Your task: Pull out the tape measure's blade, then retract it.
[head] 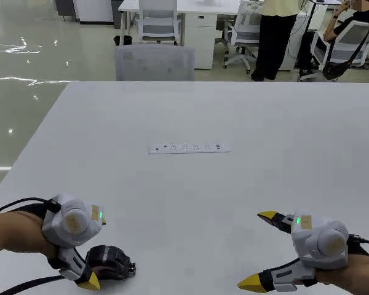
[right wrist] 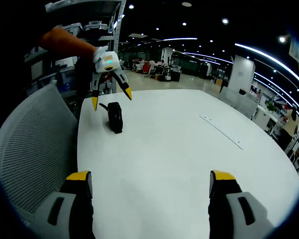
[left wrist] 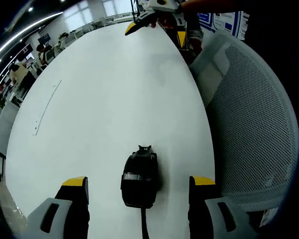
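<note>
- The head view takes in the whole white counter point(head: 283, 123), with a power strip point(head: 187, 148) lying at its middle and office chairs and people beyond the far edge; the tape measure point(head: 114, 261) lies on the counter near its near left corner
- The right gripper view shows the left gripper point(right wrist: 111, 98) from the front, jaws spread to either side of the tape measure, with a grey mesh chair point(right wrist: 30, 149) at the counter's edge
- The left gripper view shows the tape measure lying flat between the spread jaws, touching neither
- The right gripper point(head: 260, 249) is released, nothing between its jaws, well apart from the tape measure
- The tape measure has a black case with a pale band across its top, a small tab at its nose and a dark cord trailing from its rear
</note>
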Demonstrator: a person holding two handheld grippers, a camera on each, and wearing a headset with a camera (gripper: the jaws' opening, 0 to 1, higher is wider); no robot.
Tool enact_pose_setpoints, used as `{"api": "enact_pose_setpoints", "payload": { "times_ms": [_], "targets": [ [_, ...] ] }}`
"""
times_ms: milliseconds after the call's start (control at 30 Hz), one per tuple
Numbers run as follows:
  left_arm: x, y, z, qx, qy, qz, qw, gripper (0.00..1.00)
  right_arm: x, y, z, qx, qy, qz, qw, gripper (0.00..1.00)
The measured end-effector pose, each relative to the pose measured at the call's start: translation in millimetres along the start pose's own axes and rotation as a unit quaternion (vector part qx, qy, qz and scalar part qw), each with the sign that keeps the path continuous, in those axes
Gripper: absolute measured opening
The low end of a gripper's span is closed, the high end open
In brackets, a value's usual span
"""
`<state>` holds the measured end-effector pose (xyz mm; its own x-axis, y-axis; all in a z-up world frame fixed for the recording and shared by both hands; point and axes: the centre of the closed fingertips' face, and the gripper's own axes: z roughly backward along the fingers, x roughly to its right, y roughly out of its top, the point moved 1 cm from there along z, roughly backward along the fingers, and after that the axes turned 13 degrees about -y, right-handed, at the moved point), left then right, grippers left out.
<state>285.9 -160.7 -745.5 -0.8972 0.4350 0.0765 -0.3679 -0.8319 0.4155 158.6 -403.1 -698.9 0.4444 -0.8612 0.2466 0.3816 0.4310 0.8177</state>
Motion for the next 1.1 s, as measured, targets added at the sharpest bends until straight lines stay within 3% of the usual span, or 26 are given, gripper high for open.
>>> {"api": "enact_pose_setpoints", "payload": {
  "times_ms": [100, 200, 300, 600, 667, 733, 767, 800, 867, 1100],
  "targets": [
    [-0.2, -2.3, -7.3, -0.006, -0.009, 0.007, 0.9999, 0.72, -2.5, 3.6, -5.9, 0.002, 0.009, 0.003, 1.0000, 0.99],
    [2.5, -8.0, -14.0, -0.016, -0.025, 0.042, 0.9987, 0.67, -14.9, -1.1, -12.5, -0.019, 0.046, -0.007, 0.9987, 1.00],
    [5.2, -10.0, -19.6, -0.027, -0.035, 0.019, 0.9988, 0.64, -24.9, 4.3, -21.7, -0.011, 0.061, -0.001, 0.9981, 1.00],
    [0.1, -9.9, -27.7, -0.028, -0.029, 0.012, 0.9991, 0.51, -40.6, 18.7, -50.5, 0.004, 0.067, 0.009, 0.9977, 0.98],
    [-4.4, -16.0, -30.2, -0.045, -0.021, 0.011, 0.9987, 0.48, -42.4, 22.7, -58.3, 0.005, 0.068, 0.011, 0.9976, 0.98],
    [-9.9, -20.1, -32.8, -0.063, -0.011, -0.006, 0.9979, 0.33, -45.8, 27.1, -65.3, 0.007, 0.073, 0.013, 0.9972, 0.97],
    [-6.1, -19.7, -35.1, -0.060, -0.021, 0.002, 0.9980, 0.33, -47.8, 27.9, -68.1, 0.004, 0.076, 0.013, 0.9970, 0.96],
    [-7.5, -18.9, -34.5, -0.059, -0.019, -0.001, 0.9981, 0.33, -51.3, 28.2, -71.5, 0.001, 0.082, 0.015, 0.9966, 0.96],
    [-8.4, -18.8, -32.4, -0.046, -0.011, 0.025, 0.9986, 0.32, -55.7, 30.3, -74.8, 0.002, 0.084, 0.022, 0.9962, 0.95],
    [-7.1, -18.6, -31.9, -0.049, -0.003, 0.018, 0.9986, 0.31, -66.2, 32.0, -85.8, -0.004, 0.099, 0.034, 0.9945, 0.92]
  ]
}}
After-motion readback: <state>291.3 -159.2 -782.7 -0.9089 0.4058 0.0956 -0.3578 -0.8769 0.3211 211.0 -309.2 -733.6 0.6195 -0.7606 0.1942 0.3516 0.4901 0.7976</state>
